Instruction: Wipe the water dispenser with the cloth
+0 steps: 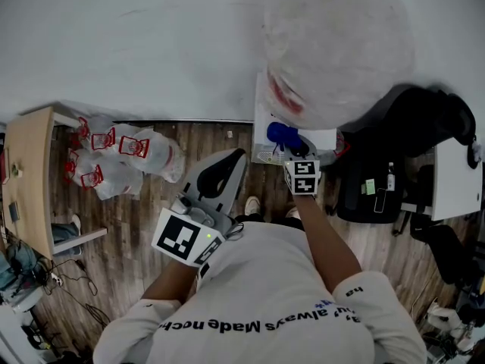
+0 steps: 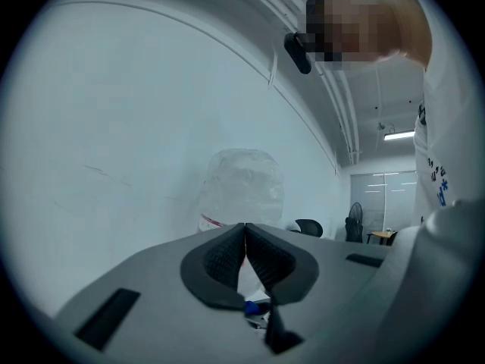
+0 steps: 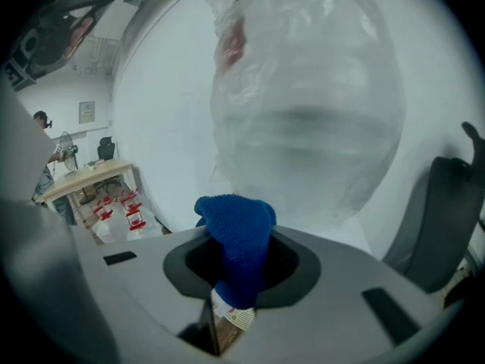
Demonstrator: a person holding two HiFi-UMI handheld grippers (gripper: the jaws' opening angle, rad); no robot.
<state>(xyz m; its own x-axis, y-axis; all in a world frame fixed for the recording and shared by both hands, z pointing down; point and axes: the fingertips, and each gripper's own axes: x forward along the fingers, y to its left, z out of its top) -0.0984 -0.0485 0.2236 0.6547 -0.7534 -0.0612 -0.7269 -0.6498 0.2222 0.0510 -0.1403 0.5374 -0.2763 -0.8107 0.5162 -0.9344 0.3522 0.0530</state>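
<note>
The water dispenser (image 1: 265,120) stands against the white wall, its big clear bottle (image 1: 337,48) wrapped in plastic film on top. In the right gripper view that bottle (image 3: 303,97) fills the frame just ahead of the jaws. My right gripper (image 1: 292,142) is shut on a blue cloth (image 3: 236,241), which bulges up between the pads; in the head view the cloth (image 1: 280,134) sits over the dispenser's front. My left gripper (image 1: 220,174) hangs lower left, away from the dispenser, shut with nothing in it; in the left gripper view its pads (image 2: 227,256) touch.
White bags with red labels (image 1: 114,154) lie on the wooden floor at left, beside a wooden table (image 1: 26,173). A black office chair with a bag (image 1: 413,139) stands right of the dispenser, and a white desk (image 1: 455,180) lies further right.
</note>
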